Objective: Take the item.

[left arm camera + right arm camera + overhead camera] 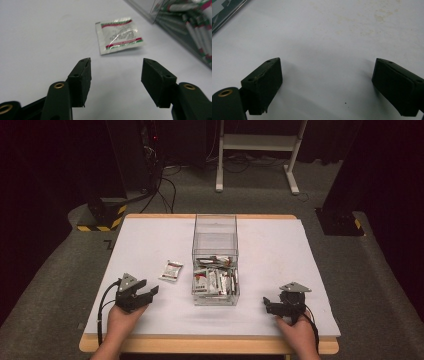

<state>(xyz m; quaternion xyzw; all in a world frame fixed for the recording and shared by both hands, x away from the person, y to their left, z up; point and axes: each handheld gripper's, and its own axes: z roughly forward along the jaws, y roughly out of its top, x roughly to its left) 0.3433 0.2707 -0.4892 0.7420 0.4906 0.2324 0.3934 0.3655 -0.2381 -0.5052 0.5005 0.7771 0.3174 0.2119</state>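
A single white sachet (171,270) with red and green stripes lies flat on the white table sheet (270,250), left of a clear plastic box (215,227). Several like sachets (216,281) fill the box's near half. My left gripper (152,291) rests near the front left, pointing at the loose sachet. In the left gripper view the sachet (119,35) lies a short way beyond the open, empty left gripper (116,62), with the box (185,22) at the upper right. My right gripper (266,304) sits at the front right, pointing left. The right gripper (327,60) stands open over bare sheet.
The box's corner (224,10) edges into the right gripper view at the top left. The table's wooden front edge (210,345) runs just behind both hands. Beyond the table are a white desk frame (257,150), cables and dark stands on a grey floor.
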